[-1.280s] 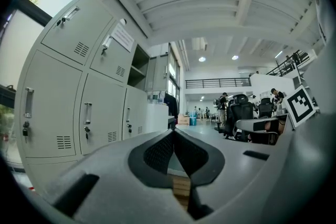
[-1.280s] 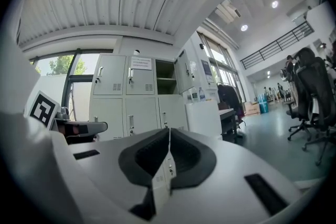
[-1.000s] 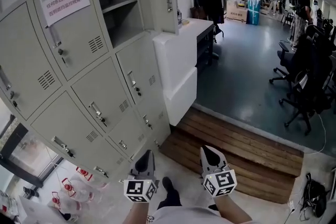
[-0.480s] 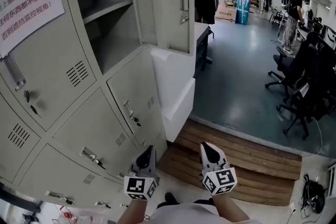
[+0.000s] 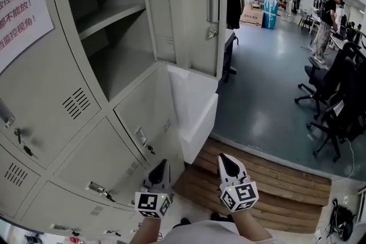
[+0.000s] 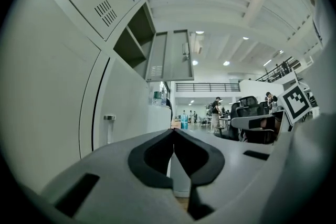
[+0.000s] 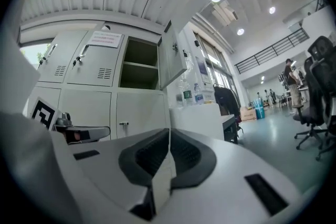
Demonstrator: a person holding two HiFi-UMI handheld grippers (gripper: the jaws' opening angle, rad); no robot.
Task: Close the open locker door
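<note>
In the head view, a bank of pale grey sheet-metal lockers (image 5: 86, 123) is seen, with louvred vents and small keyed handles. The locker door (image 5: 197, 8) of the upper compartment is swung wide open, a flat panel with a bright metal handle (image 5: 213, 6), and a bare shelf (image 5: 108, 14) is exposed inside. A paper notice (image 5: 23, 8) with red print is stuck on the neighbouring door. The left claw (image 5: 164, 163) and right claw (image 5: 221, 158) are held low, well apart from the open door, over a slatted wooden step (image 5: 263, 174). In the left gripper view, that claw's dark ribbed pads are seen pressed together with nothing between them. In the right gripper view, the right claw is likewise closed and empty, and bottles (image 7: 189, 96) on a white counter (image 7: 202, 118) are shown, which the head view does not reveal.
</note>
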